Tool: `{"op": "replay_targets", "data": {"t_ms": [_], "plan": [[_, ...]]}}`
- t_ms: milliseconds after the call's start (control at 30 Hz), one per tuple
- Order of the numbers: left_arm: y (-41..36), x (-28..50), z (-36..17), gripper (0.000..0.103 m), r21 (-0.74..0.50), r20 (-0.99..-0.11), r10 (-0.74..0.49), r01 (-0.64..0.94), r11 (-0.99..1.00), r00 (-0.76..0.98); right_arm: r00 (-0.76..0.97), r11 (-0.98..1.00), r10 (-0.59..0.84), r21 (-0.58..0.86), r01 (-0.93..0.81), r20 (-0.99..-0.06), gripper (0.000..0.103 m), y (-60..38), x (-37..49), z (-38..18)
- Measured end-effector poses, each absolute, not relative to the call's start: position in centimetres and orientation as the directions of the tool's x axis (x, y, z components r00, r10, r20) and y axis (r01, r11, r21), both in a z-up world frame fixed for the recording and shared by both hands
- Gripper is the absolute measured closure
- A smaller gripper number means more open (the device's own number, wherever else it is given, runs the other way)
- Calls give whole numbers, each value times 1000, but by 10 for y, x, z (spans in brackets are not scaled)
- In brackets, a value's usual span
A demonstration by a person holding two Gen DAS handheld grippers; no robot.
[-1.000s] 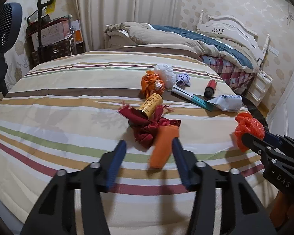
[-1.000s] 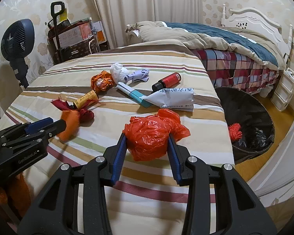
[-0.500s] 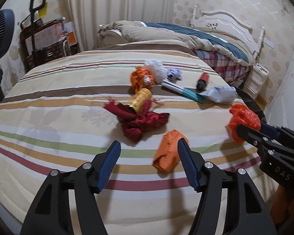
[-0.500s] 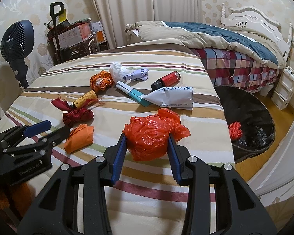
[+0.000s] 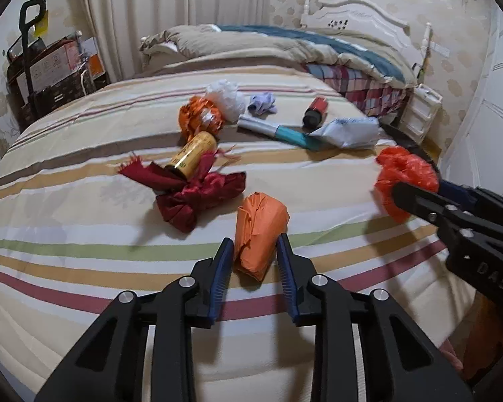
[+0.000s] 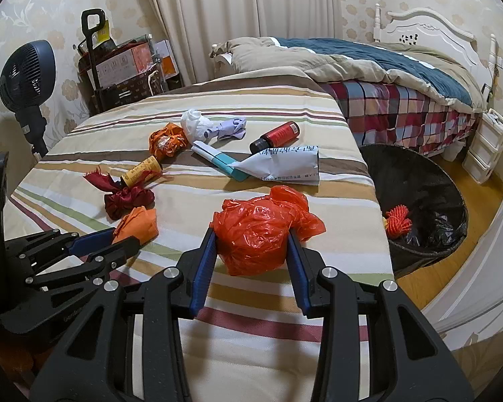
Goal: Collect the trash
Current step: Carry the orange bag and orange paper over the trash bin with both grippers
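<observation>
You are working over a striped bedspread [image 6: 285, 318] in a bedroom, a fan [image 6: 28, 77] at far left. Your left gripper [image 5: 255, 254] has just clenched onto the orange wad [image 5: 258, 227], pads pressing both its sides, just beside the dark red cloth [image 5: 198, 197] and yellow can [image 5: 192, 155]. Your right gripper [image 6: 249, 258] grasps the red plastic bag [image 6: 258, 227] above the spread. At right, the black bin [image 6: 419, 201] on the floor holds a red cord bundle [image 6: 398, 224].

Left gripper [image 5: 255, 251] black, blue ribbed pads; silver screws; right gripper [image 6: 249, 251] alike.
</observation>
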State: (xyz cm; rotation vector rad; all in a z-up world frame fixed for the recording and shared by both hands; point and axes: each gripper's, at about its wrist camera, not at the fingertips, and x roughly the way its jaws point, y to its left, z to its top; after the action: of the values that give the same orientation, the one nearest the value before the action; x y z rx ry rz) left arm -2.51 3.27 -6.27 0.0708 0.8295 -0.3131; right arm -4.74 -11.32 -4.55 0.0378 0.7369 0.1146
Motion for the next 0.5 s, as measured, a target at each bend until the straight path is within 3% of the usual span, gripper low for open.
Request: {"op": "replay_targets", "data": {"t_ms": [500], "plan": [[7,-19,-11,73,-28,-581,-284,329,944,763,799,998,56,56,-29,-599,64,-141,-44,-13]]}}
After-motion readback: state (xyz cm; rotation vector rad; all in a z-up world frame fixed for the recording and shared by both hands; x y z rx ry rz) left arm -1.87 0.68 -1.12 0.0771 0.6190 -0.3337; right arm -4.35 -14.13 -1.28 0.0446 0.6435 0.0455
